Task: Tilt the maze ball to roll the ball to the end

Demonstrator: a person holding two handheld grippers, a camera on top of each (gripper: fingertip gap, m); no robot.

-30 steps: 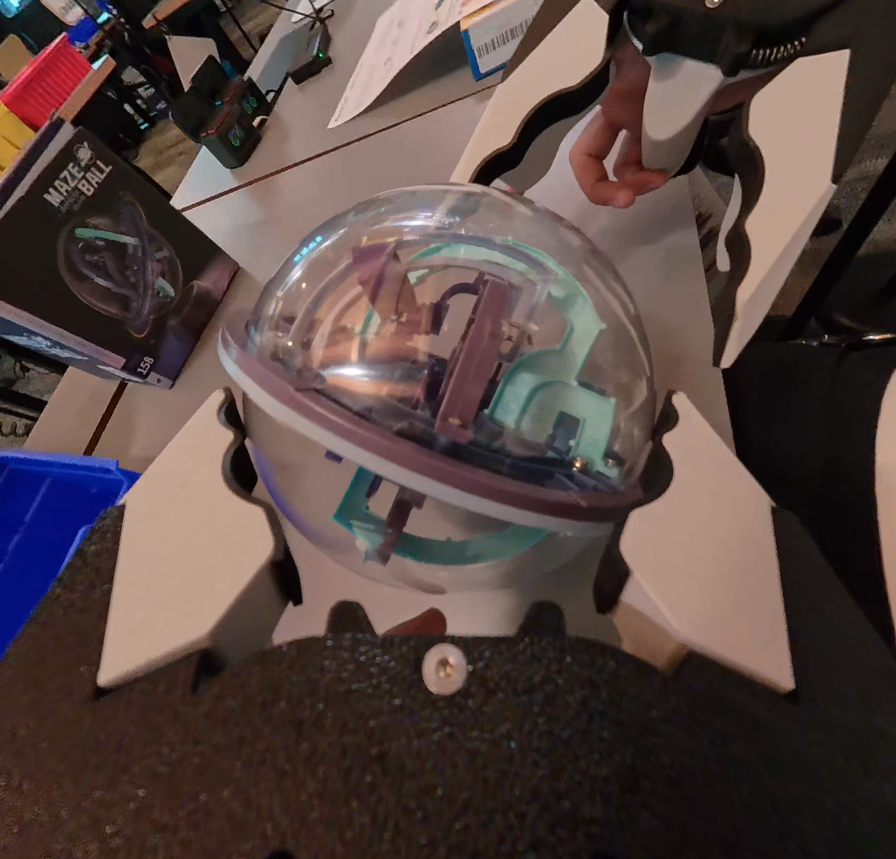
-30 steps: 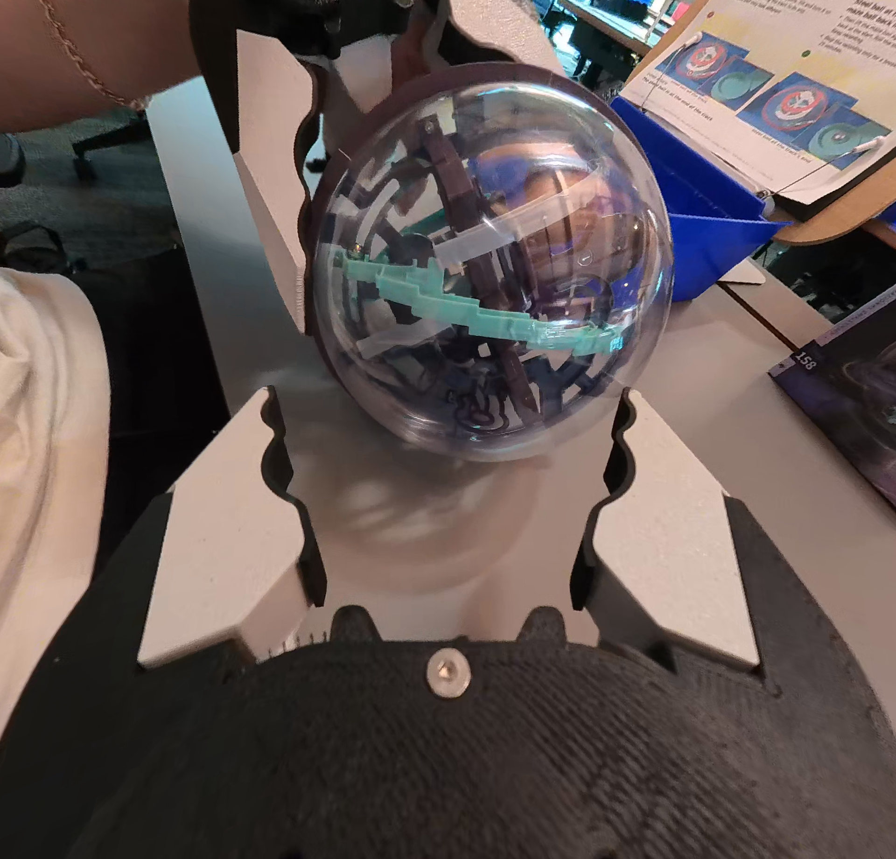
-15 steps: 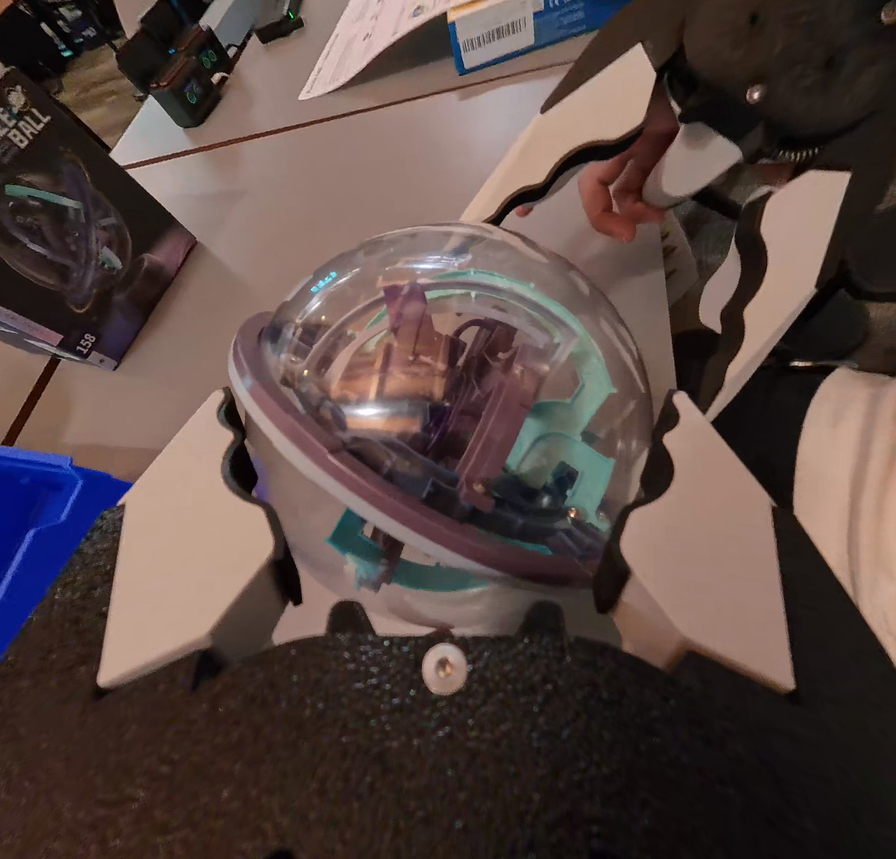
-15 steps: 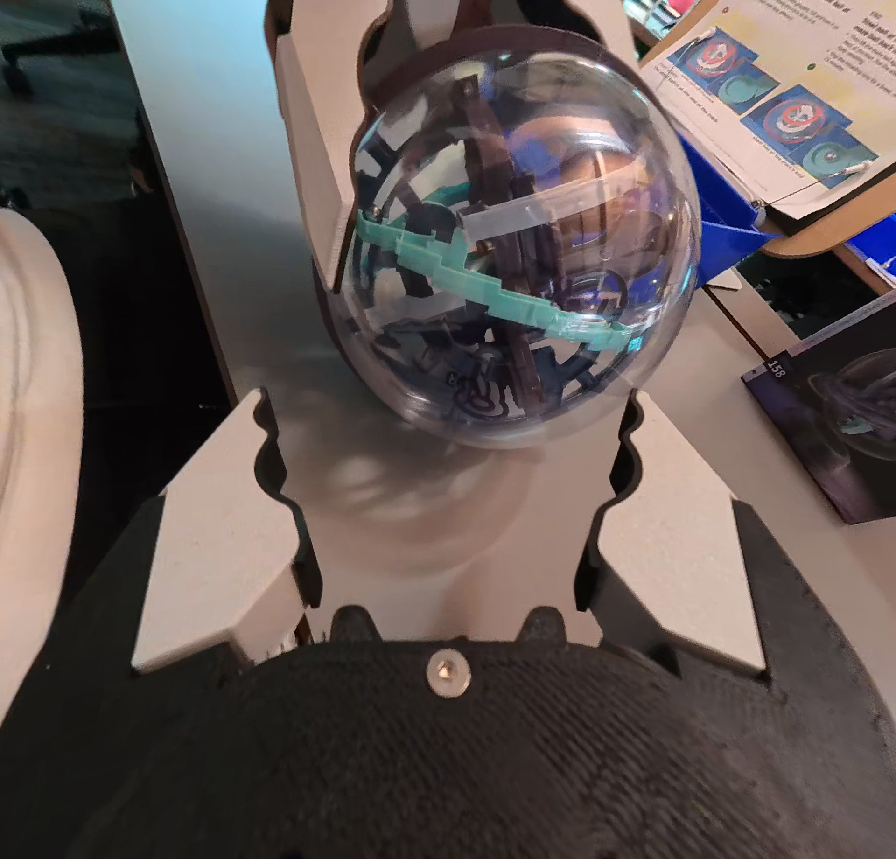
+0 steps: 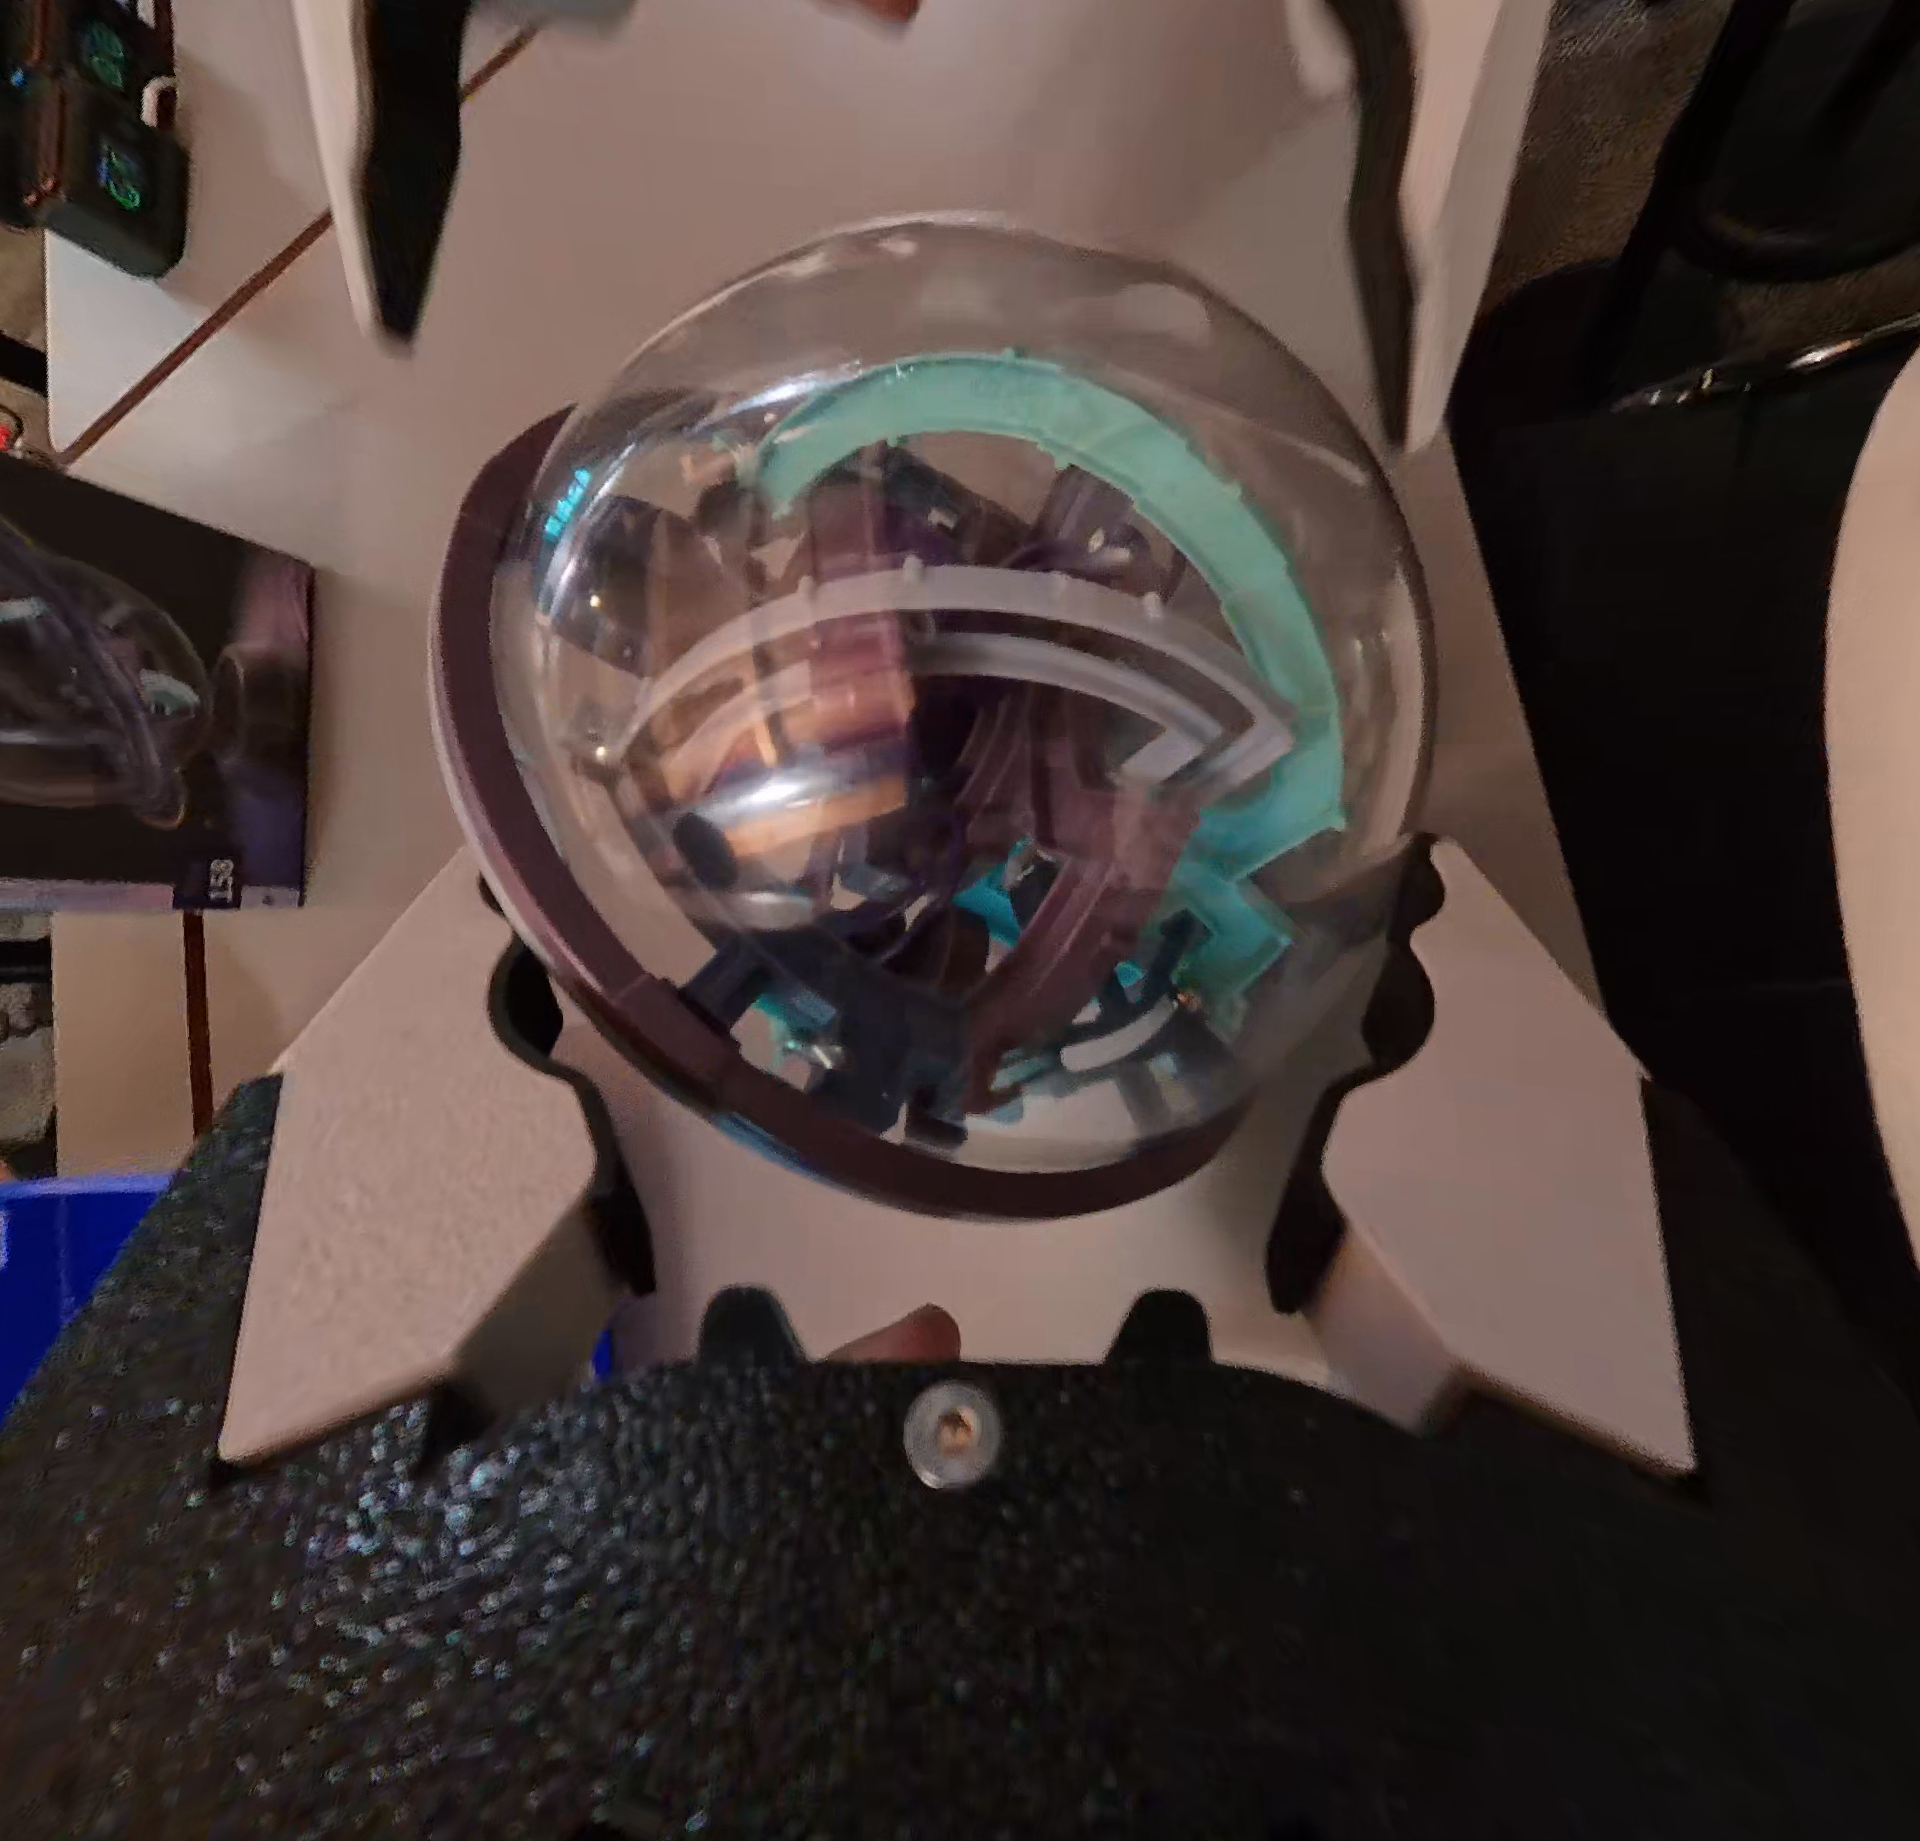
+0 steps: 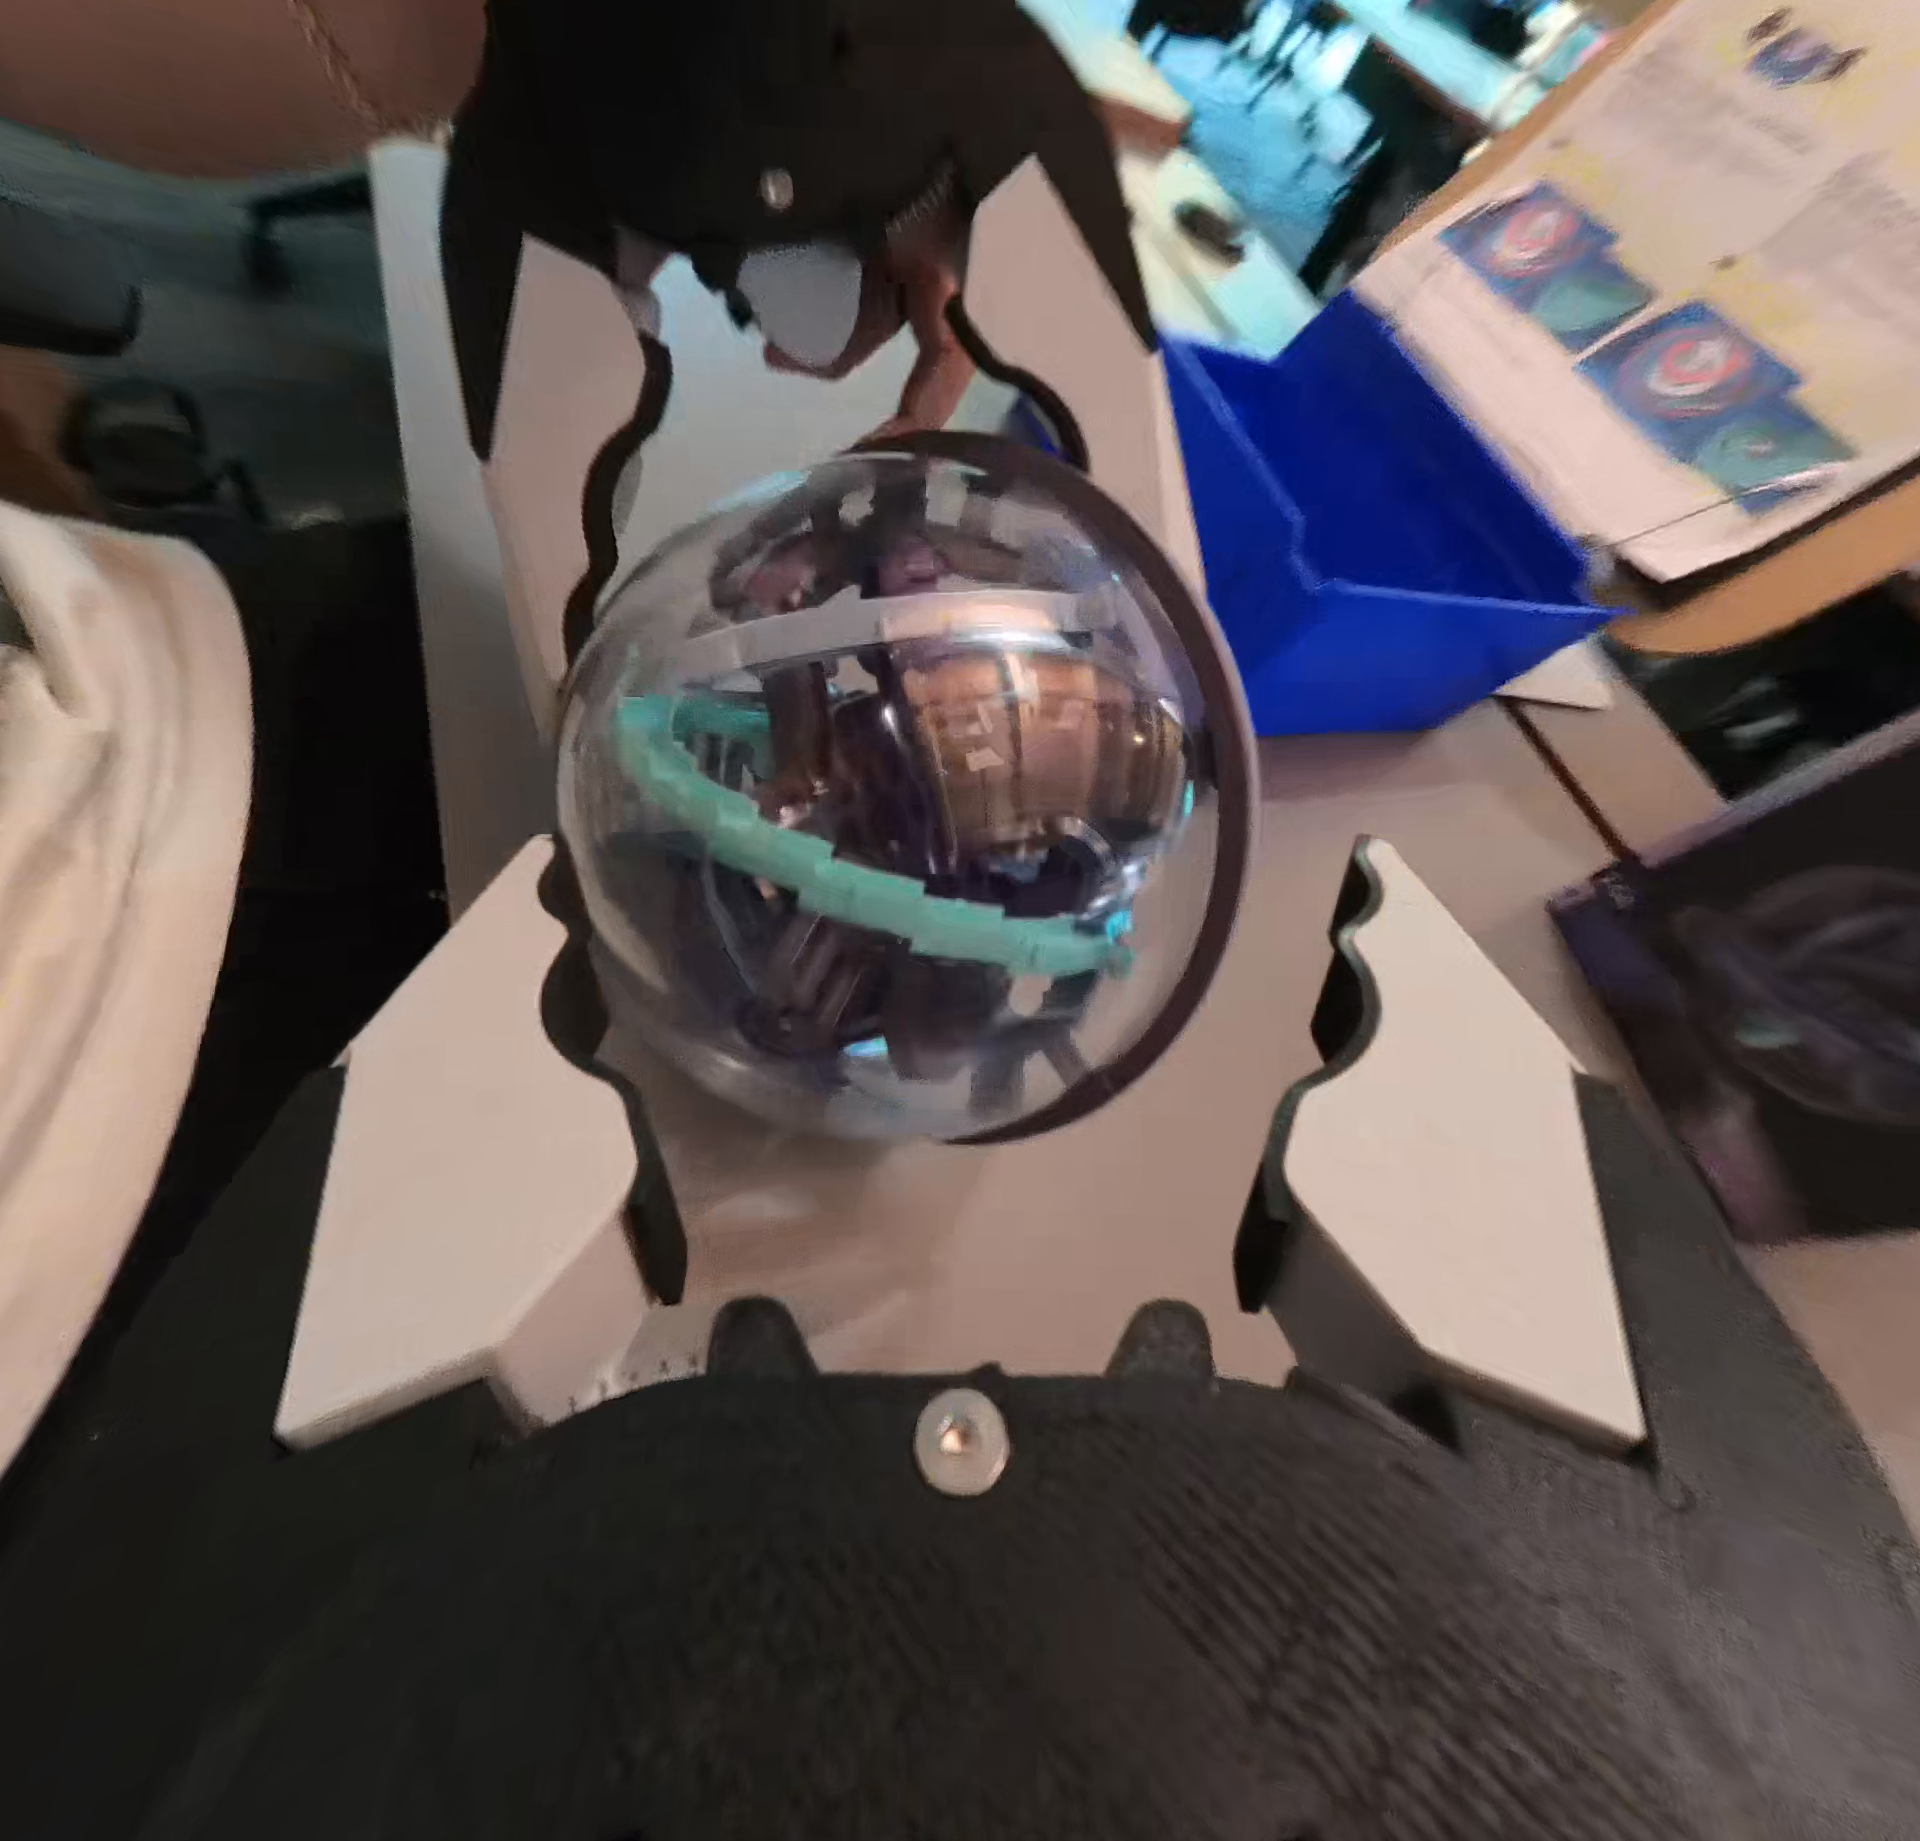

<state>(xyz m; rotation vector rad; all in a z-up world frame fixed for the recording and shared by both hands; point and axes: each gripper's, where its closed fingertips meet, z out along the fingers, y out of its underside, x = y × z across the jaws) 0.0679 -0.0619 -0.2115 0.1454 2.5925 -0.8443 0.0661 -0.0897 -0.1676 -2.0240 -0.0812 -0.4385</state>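
Your left gripper [image 5: 956, 970] clamps the smooth maze ball [image 5: 935, 711], your right gripper [image 6: 956, 970] gapes idle; tilt sharply and it could slip onto the tabletop [image 5: 727, 191].

A clear maze ball [image 6: 904, 815] sits clamped in the left claw [image 6: 831, 586] above the pale worktop [image 6: 935, 1230]; the right claw [image 6: 956, 970], fingers spread, flanks it; a blue bin [image 6: 1382, 534] behind.

Dim, warm indoor light; ceiling glare glints off the maze ball [image 5: 935, 711]. Motion blur smears everything beyond the tongs, and wide-angle bending warps the edges.
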